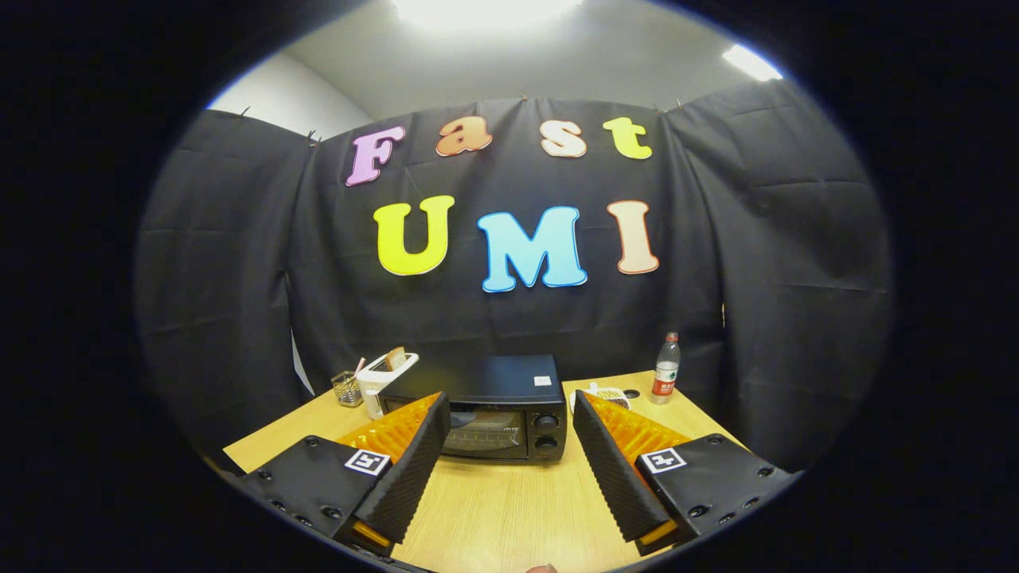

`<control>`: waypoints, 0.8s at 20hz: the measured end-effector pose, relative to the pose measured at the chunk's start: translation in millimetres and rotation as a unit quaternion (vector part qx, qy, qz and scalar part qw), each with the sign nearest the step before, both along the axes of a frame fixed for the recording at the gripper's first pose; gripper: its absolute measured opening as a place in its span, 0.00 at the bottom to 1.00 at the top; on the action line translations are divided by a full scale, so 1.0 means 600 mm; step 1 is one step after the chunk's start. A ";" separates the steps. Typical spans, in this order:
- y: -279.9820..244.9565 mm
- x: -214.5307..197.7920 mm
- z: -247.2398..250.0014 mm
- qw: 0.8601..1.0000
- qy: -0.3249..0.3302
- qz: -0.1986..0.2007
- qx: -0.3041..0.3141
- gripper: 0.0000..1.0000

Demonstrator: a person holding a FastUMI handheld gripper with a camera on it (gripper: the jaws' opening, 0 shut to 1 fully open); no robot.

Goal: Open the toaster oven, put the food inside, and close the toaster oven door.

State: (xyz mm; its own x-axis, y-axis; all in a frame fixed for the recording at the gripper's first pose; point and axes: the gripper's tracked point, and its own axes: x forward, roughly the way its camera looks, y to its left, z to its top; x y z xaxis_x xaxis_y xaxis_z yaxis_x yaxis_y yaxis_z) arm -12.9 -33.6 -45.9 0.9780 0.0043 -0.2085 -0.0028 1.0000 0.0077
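The worktop (509,509) looked like pale wood with a fine, smooth grain and a soft sheen. The toaster oven (486,406) had a dark, matt top like painted metal, and its shut door was glossy glass. The hand-held gripper (508,430) stood with its fingers (410,469) spread wide, nothing between them, their inner pads ridged and matt. The bottle (666,368) was clear, shiny plastic with a paper-like label. Behind hung a matt, creased cloth wall (780,278). A small basket (346,388) looked like wire mesh.
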 end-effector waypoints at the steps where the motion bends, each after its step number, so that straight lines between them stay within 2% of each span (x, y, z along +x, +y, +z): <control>1: -0.013 -0.008 0.006 1.000 -0.005 -0.007 -0.003 0.98; 4: -0.047 -0.031 0.023 1.000 -0.013 -0.027 -0.002 0.98; 9: -0.086 -0.064 0.034 0.999 -0.022 -0.037 -0.011 0.98; 16: -0.098 -0.062 0.048 0.998 -0.037 -0.037 -0.025 0.98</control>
